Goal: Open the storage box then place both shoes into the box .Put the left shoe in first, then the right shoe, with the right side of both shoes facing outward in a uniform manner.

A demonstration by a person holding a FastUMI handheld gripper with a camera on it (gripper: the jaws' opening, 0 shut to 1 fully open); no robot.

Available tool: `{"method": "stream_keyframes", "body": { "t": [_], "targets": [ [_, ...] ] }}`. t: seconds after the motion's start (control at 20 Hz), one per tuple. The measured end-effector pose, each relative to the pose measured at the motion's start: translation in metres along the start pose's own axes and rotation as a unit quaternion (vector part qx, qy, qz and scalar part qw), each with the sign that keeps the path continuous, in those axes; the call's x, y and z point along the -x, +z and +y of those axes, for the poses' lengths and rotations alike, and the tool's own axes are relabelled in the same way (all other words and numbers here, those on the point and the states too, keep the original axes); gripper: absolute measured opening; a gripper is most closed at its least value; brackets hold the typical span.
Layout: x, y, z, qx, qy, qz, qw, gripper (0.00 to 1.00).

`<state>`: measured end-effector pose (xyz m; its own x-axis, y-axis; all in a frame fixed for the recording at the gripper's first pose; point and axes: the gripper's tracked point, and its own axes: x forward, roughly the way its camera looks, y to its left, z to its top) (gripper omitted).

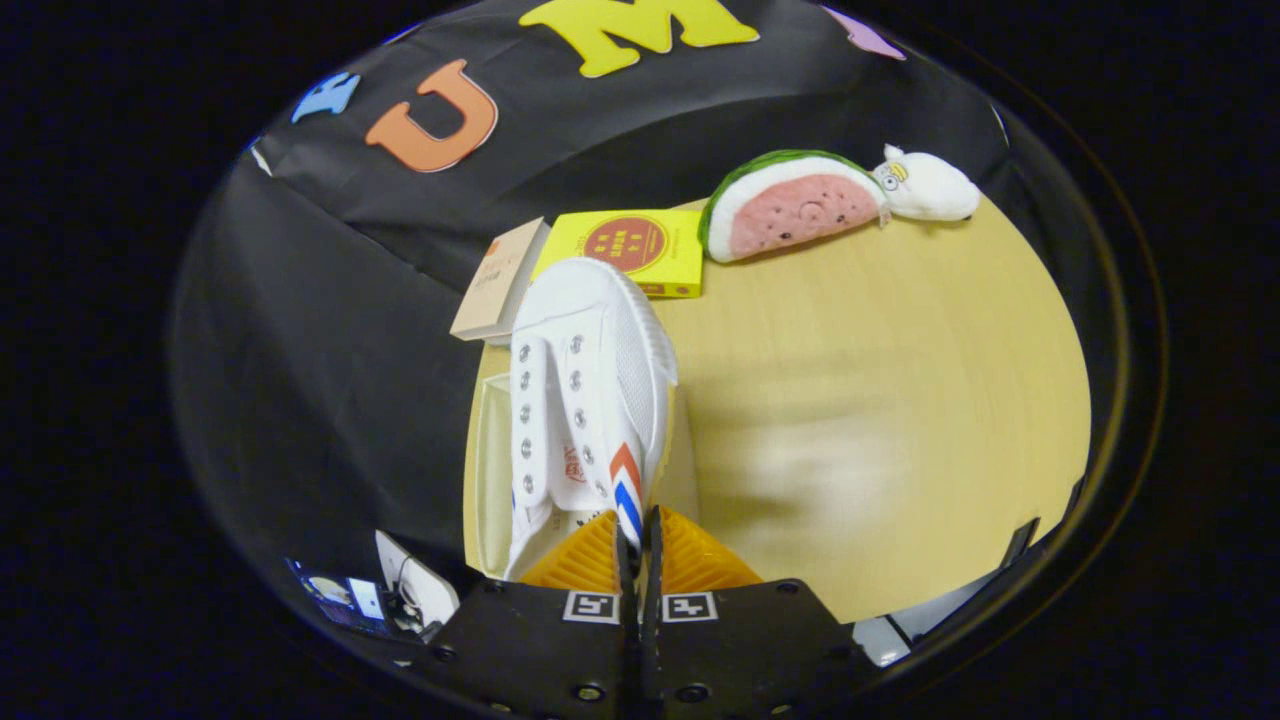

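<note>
The gripper (637,535) was pinched nearly closed on the heel end of a white shoe (585,400), both fingers pressing the thin collar between them. The shoe hung toe-forward, reaching toward 12 o'clock from the fingers, its lace eyelets showing and a red-and-blue stripe on the side facing 3 o'clock. Under it, at about 10 o'clock from the fingertips, lay the pale translucent storage box (490,470) at the near corner of the wooden table (880,380); whether its lid was fully open could not be told.

Beyond the toe, at 12 o'clock, sat a yellow box (640,250) and a tan booklet (497,283) leaning beside it. A watermelon plush (785,205) and a small white plush (930,188) rested near 1 o'clock, well apart from the shoe.

Judging by this, 1 shoe was being carried to the box, likely a placing step. The next move called for lowering it squarely into the opening, keeping the striped side turned outward, then loosening the fingers once the sole rested.
</note>
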<state>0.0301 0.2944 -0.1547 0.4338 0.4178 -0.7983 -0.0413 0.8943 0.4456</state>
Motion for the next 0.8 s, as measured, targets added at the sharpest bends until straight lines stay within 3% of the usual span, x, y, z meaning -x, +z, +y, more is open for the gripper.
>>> {"method": "stream_keyframes", "body": {
  "t": [0.3,0.8],
  "targets": [
    [-0.052,-0.021,0.040,0.003,-0.027,0.025,0.999,0.01],
    [-0.089,-0.027,0.024,0.011,-0.110,0.015,0.994,0.01]
  ]
}}
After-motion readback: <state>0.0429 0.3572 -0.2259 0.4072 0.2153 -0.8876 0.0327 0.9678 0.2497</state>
